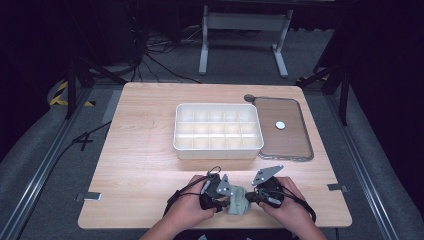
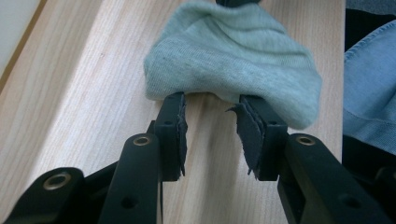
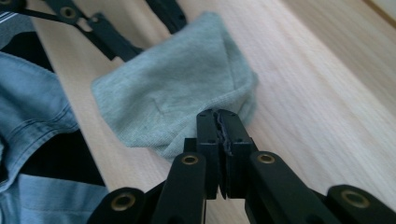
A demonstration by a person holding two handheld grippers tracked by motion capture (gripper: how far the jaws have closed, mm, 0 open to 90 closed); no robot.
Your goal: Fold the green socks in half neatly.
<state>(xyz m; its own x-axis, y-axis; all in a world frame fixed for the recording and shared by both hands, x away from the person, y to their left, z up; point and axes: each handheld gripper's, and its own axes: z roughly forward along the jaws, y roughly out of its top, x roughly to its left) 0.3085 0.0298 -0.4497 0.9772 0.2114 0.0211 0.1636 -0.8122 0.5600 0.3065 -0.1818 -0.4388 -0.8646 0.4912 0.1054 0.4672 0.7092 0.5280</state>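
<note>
- Left gripper view: the sock point(image 2: 233, 60) is a pale grey-green knit, soft and finely ribbed, bunched into a rounded lump with shallow folds across its top.
- It lies on the table point(image 1: 145, 165) at the middle of the near edge, between the two grippers, as the high view shows point(image 1: 237, 205).
- The left gripper point(image 2: 211, 105) has its jaws parted, bare wood between them; their tips reach the sock's near hem, one on each side of a sagging fold, and whether the pads press on the cloth I cannot tell.
- Its pads point(image 2: 250, 133) are dark, frayed rubbery strips on black plastic fingers with brass-coloured rivets.
- The right gripper point(image 3: 219, 116) has its jaws pressed together at the sock's near edge; the cloth point(image 3: 173, 88) lies against the tips, but a pinch is not clear.
- The table is light wood with a straight, fine grain.
- Toward the far edge stands a white plastic organiser box point(image 1: 218, 150) with a grid of compartments.
- Just right of it lies its flat, translucent brownish lid point(image 1: 295, 140), rounded at the corners, with a white round piece point(image 1: 280, 125) on it.
</note>
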